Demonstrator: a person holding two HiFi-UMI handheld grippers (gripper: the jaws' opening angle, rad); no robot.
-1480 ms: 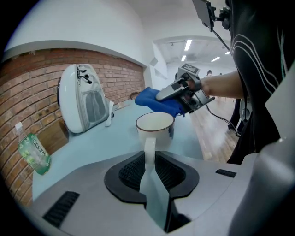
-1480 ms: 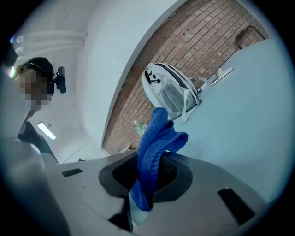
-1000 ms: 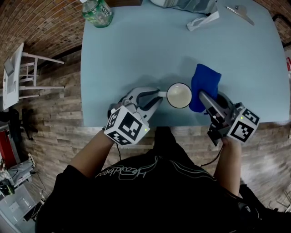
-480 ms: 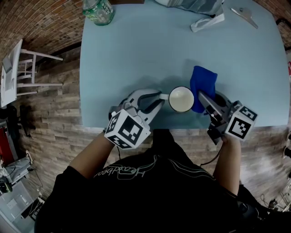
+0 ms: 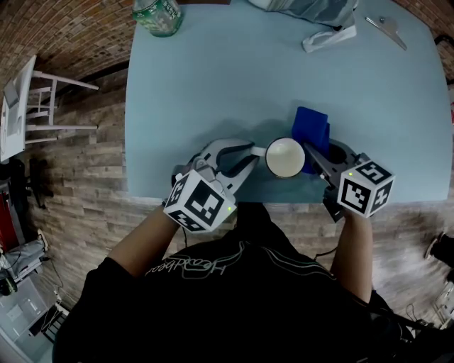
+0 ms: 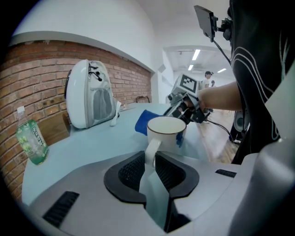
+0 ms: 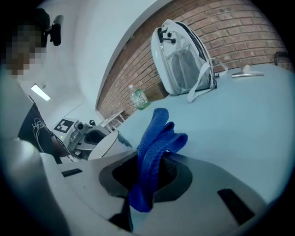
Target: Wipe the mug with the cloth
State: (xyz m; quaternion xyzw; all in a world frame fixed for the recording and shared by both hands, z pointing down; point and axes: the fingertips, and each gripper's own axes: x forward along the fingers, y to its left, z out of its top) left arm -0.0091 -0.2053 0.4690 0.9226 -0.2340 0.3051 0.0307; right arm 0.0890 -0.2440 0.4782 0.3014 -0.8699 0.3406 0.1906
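Observation:
A white mug (image 5: 285, 157) with a dark rim stands near the front edge of the light-blue table (image 5: 213, 85). My left gripper (image 5: 245, 152) is shut on the mug's handle (image 6: 151, 150), with the mug (image 6: 166, 130) upright just beyond the jaws. A blue cloth (image 5: 312, 135) is pinched in my right gripper (image 5: 316, 157), which is shut on it. The cloth (image 7: 154, 152) stands up in folds between the jaws and lies against the mug's right side. The mug's rim (image 7: 102, 145) shows at the left of the right gripper view.
A green water bottle (image 5: 157, 15) stands at the table's far left corner. A white backpack (image 7: 184, 57) with a strap lies at the far edge, and a metal tool (image 5: 386, 28) at the far right. A white chair (image 5: 28, 106) stands on the wooden floor to the left.
My right gripper has sunk and turned with the cloth, which now lies closer in against the mug's right side. The left gripper and mug have kept still.

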